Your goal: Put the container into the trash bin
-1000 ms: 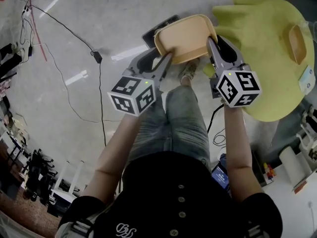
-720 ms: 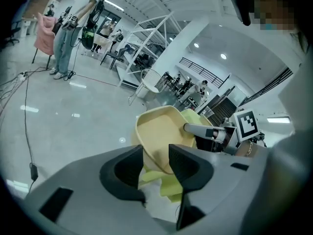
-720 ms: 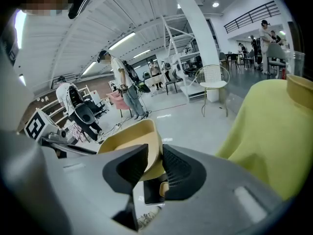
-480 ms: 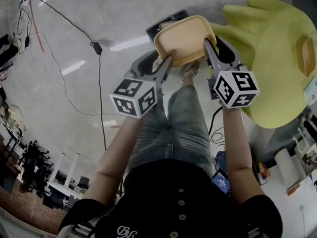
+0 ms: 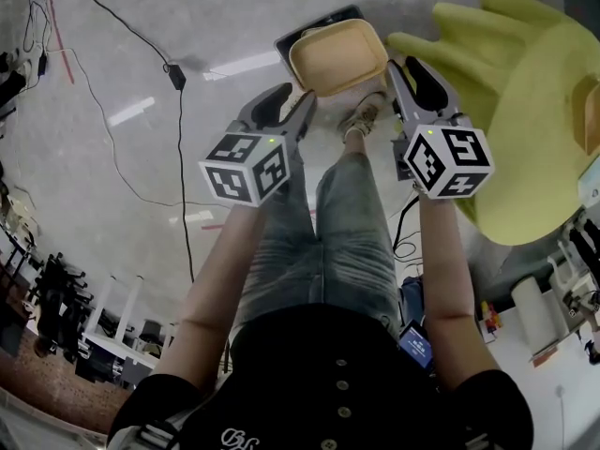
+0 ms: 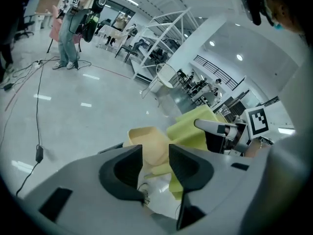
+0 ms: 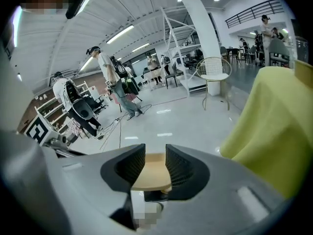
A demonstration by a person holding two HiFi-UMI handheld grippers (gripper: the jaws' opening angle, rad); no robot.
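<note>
The tan plastic container hangs free over the dark trash bin, whose rim shows behind it. My left gripper is just below its left corner, apart from it, jaws open. My right gripper stands close beside its right edge with the jaws opening and not pressing on it. In the left gripper view the container lies beyond the open left gripper. The right gripper view has the container in the gap of the right gripper, above the bin's dark rim.
A big yellow-green cushioned seat fills the right side, close to my right gripper. The person's legs and shoe are under the grippers. A black cable runs over the grey floor at the left. People and chairs stand far off.
The container was pinched between both grippers; now it is loose and farther away, over the bin. Both grippers have sunk, and the right jaws have widened.
</note>
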